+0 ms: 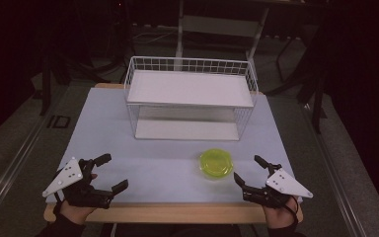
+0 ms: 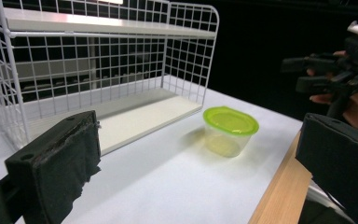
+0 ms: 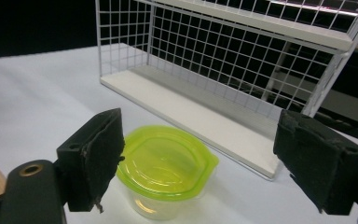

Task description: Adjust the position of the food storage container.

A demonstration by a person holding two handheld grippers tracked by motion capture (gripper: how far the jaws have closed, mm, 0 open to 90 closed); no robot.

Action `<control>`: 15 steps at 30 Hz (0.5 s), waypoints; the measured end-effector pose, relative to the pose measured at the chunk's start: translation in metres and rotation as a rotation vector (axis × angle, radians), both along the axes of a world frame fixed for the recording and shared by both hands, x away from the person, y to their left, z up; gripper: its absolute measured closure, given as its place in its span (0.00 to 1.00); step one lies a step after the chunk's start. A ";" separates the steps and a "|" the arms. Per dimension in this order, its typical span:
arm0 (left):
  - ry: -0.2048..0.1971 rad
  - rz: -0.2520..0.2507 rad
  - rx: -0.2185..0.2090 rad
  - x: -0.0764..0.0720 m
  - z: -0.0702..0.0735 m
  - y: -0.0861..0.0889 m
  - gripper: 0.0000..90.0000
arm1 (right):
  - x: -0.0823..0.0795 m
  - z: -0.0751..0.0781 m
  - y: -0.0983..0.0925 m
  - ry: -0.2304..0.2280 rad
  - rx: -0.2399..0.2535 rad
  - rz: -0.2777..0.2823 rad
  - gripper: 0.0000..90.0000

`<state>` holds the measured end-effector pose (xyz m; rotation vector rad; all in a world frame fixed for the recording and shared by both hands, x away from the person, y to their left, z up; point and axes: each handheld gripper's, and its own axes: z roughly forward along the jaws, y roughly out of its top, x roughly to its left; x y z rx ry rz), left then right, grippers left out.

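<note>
A small clear tub with a lime-green lid stands on the white table, in front of the wire rack. My right gripper is open just right of the tub, its jaws wide apart with the tub seen between them and a little ahead. My left gripper is open near the table's front left corner, nothing between its jaws. The right gripper and the hand holding it also appear at the right of the left gripper view.
A white wire rack with an upper and a lower shelf stands at the back middle of the table. The wooden table edge runs along the front. Dark floor and chair legs lie beyond.
</note>
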<state>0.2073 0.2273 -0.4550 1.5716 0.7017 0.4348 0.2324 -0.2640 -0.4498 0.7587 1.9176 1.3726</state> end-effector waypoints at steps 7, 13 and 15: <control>-0.006 0.008 -0.010 -0.001 0.001 0.001 0.00 | -0.005 0.006 0.004 -0.003 -0.027 0.034 0.15; 0.003 -0.002 -0.018 -0.001 0.001 0.001 0.00 | -0.003 0.014 0.008 0.038 -0.016 0.032 0.12; 0.002 -0.006 -0.018 -0.001 0.001 0.000 0.01 | -0.002 0.019 0.007 0.033 0.010 0.011 0.12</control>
